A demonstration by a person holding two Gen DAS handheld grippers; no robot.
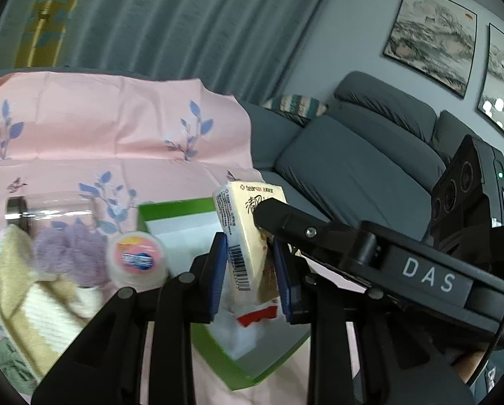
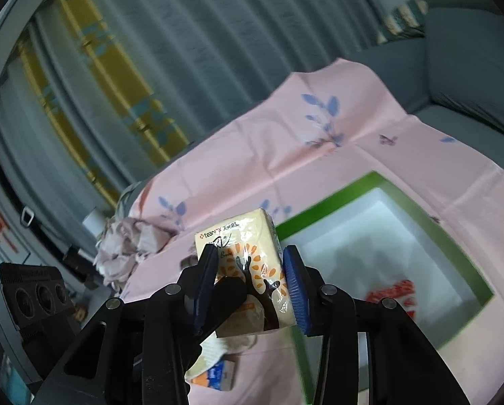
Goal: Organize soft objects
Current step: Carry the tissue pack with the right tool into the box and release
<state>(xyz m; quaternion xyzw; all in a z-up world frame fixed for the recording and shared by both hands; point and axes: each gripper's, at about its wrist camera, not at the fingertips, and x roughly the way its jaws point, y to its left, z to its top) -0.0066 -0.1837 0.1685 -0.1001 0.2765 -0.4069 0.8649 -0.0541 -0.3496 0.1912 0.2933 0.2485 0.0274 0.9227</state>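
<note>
Clamped between the blue pads of the left gripper (image 1: 250, 270): a cream, plastic-wrapped tissue pack (image 1: 248, 236) with an orange tree print, gripped across its thin sides, standing on end and tilted a little. Taken at the same time by the right gripper (image 2: 250, 270), pads set against the pack's wider faces, apparently pressing, with one black finger of the left tool lying across the near face. Probably a two-handed grip to steady or pass over a squashy, slippery packet that one narrow pinch would let swivel.

Carried in the air, not resting on anything. Directly beyond and below the left tool's fingertips: a shallow green cardboard box (image 1: 171, 207) with a white lining, open-topped, already holding a red-and-white packet (image 1: 257, 315). Seen from the right tool, the same box ahead and off to the right. Likely the place for the pack, hence the hold above its opening.

Left of the left tool, waiting on the pink leaf-printed cloth (image 1: 100, 118): a fluffy lavender cloth (image 1: 70, 256), a beige striped towel (image 1: 39, 300) and a round white tub (image 1: 135, 260) with a pink label. Soft ones presumably next; the tub less surely.

Worth minding: wrapper crumpling under double pressure, and fingers colliding on release.
</note>
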